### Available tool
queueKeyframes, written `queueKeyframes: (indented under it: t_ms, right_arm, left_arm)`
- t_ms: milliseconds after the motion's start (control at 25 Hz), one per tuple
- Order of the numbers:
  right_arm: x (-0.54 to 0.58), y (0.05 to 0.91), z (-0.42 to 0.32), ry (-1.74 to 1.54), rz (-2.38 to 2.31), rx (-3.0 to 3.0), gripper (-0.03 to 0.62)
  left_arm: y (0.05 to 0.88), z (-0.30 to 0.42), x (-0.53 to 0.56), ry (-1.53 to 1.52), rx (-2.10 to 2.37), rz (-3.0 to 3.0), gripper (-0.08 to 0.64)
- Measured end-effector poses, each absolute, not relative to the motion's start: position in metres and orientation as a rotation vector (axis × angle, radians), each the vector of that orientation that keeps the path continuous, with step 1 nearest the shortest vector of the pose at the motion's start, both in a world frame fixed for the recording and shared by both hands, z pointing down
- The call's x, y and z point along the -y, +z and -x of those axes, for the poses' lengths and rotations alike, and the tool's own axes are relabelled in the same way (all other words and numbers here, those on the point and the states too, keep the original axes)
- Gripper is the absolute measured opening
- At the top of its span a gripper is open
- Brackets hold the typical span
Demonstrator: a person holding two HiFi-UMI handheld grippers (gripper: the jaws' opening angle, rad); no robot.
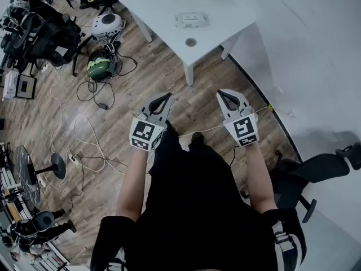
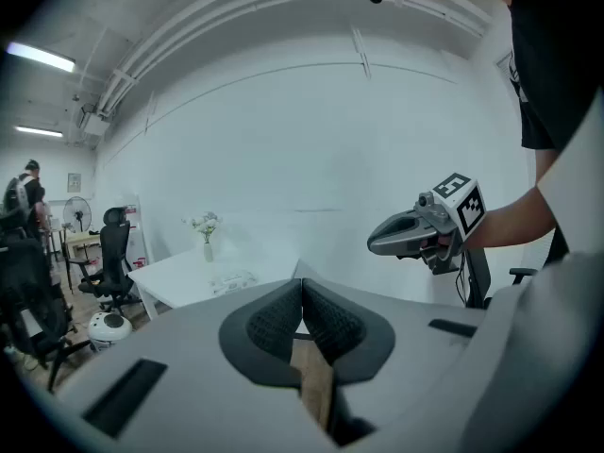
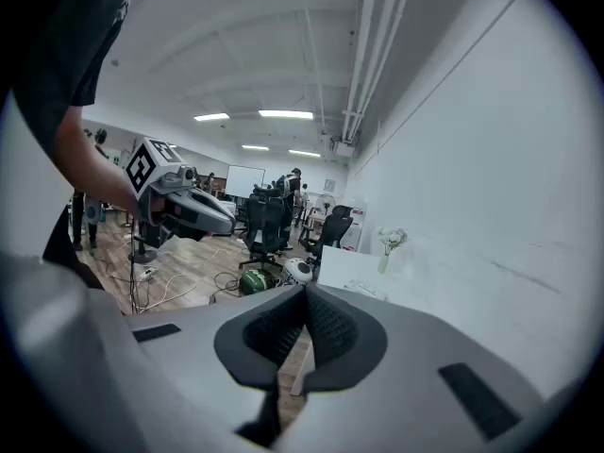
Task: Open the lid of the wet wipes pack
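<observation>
The person is standing on a wooden floor (image 1: 186, 103) and holding one pair of tongs in each hand, both reaching out toward the upper part of the head view and tilting a little downward. The left tongs (image 1: 167, 95) are clenched, the ribbed pads meeting at the tips in the left gripper view, and they are grasping nothing. The right tongs (image 1: 221, 94) are likewise clenched tight and empty, hovering level with the left pair and well apart from it. Both are hanging over the floor, short of the white desk (image 1: 161, 7) that is filling the upper middle of the head view. The wet wipes pack (image 1: 191, 20) is lying flat on that desk toward its right side, well apart from both tongs, with neither pair touching it; it is showing too small to tell how its lid is sitting. A small round fitting (image 1: 191, 42) is showing in the desk top just below the pack. In the left gripper view a vase of flowers (image 2: 206, 235) is standing on the desk behind the pack. Loose cables (image 1: 90, 143) are trailing over the floor at the left, a fan (image 1: 27, 174) is standing at the lower left, and an office chair (image 1: 316, 174) is sitting at the lower right.
</observation>
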State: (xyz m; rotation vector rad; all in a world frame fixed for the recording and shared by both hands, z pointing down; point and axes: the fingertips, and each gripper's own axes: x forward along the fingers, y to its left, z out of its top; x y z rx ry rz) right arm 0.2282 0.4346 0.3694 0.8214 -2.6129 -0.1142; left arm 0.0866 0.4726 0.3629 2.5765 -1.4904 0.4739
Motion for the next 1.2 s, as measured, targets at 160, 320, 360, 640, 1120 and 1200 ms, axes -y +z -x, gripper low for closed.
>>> queueKeyframes:
  t_ms: [160, 320, 360, 640, 1120, 1200]
  right_arm:
    - [-0.430, 0.369, -0.226, -0.108, -0.861, 2.602, 0.014]
    - [-0.426, 0.368, -0.219, -0.100, -0.875, 2.586, 0.014]
    - [-0.425, 0.368, -0.216, -0.091, -0.880, 2.586, 0.014]
    - [-0.409, 0.373, -0.201, -0.070, -0.904, 2.560, 0.015]
    - [-0.360, 0.367, -0.147, -0.024, -1.024, 2.522, 0.015]
    - [-0.353, 0.366, -0.138, -0.025, -1.050, 2.512, 0.015]
  left_arm:
    - [0.357, -0.077, -0.470, 0.443, 1.485, -2.585, 0.023]
    - [0.354, -0.067, -0.462, 0.427, 1.473, -2.589, 0.023]
    - [0.355, -0.065, -0.460, 0.423, 1.470, -2.589, 0.023]
    - [0.357, -0.053, -0.440, 0.414, 1.420, -2.610, 0.023]
    - [0.356, 0.015, -0.389, 0.384, 1.370, -2.631, 0.023]
    - [0.356, 0.025, -0.382, 0.382, 1.351, -2.643, 0.023]
